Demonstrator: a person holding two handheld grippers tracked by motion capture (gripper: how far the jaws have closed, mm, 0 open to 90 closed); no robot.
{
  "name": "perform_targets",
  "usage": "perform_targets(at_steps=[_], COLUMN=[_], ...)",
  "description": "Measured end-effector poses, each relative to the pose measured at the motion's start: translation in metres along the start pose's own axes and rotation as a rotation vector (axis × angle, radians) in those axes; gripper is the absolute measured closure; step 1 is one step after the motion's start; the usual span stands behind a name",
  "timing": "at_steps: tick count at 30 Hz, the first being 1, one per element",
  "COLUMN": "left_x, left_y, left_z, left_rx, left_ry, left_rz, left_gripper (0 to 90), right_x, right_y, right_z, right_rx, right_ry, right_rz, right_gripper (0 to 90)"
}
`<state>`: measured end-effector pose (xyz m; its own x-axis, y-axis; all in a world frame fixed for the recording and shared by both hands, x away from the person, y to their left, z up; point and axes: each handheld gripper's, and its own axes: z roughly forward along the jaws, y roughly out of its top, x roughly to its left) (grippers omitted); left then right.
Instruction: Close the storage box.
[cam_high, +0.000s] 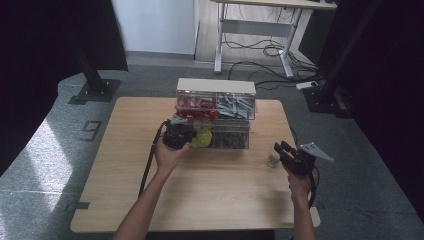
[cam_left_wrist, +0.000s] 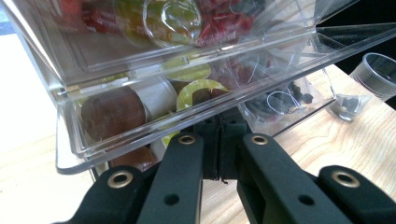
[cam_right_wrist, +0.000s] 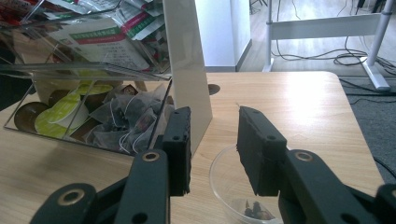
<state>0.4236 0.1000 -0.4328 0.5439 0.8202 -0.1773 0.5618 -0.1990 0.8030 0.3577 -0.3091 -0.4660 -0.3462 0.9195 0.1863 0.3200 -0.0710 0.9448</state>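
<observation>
A clear acrylic drawer cabinet (cam_high: 216, 86) with a cream top stands at the back middle of the wooden table (cam_high: 125, 200). Its lower left drawer (cam_left_wrist: 112, 116), holding green-lidded and brown pods (cam_left_wrist: 198, 88), is pulled slightly forward. My left gripper (cam_high: 179, 134) (cam_left_wrist: 218, 133) is shut on that drawer's front lip. My right gripper (cam_high: 286, 150) (cam_right_wrist: 214, 140) is open to the cabinet's right, just above a small clear cup (cam_high: 272, 160) (cam_right_wrist: 243, 205) with dark bits in its bottom. The cup is not between the fingers' pads.
The upper drawers hold red packets (cam_high: 192, 104) and pale sachets (cam_high: 235, 104); tea bags (cam_right_wrist: 123, 122) fill the lower right drawer. A clear cup (cam_left_wrist: 379, 72) shows beyond the drawer. Black stands (cam_high: 95, 90) and a desk frame (cam_high: 255, 40) stand behind the table.
</observation>
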Motion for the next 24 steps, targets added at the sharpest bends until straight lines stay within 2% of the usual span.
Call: perform_targets(at_steps=[17,24], left_x=[0.003,0.004], left_y=[-0.015,-0.027], left_z=[0.0,0.003], left_rx=[0.012,0.026], left_ry=[0.0,-0.007], left_rz=[-0.013,-0.028], left_gripper=[89.7,89.8], right_x=[0.003,0.005], right_y=[-0.002,-0.005], right_z=[0.005,0.008], right_rx=[0.026,0.039], right_ry=[0.007,0.007], right_rz=[-0.001,-0.001], right_gripper=[64.7,65.3])
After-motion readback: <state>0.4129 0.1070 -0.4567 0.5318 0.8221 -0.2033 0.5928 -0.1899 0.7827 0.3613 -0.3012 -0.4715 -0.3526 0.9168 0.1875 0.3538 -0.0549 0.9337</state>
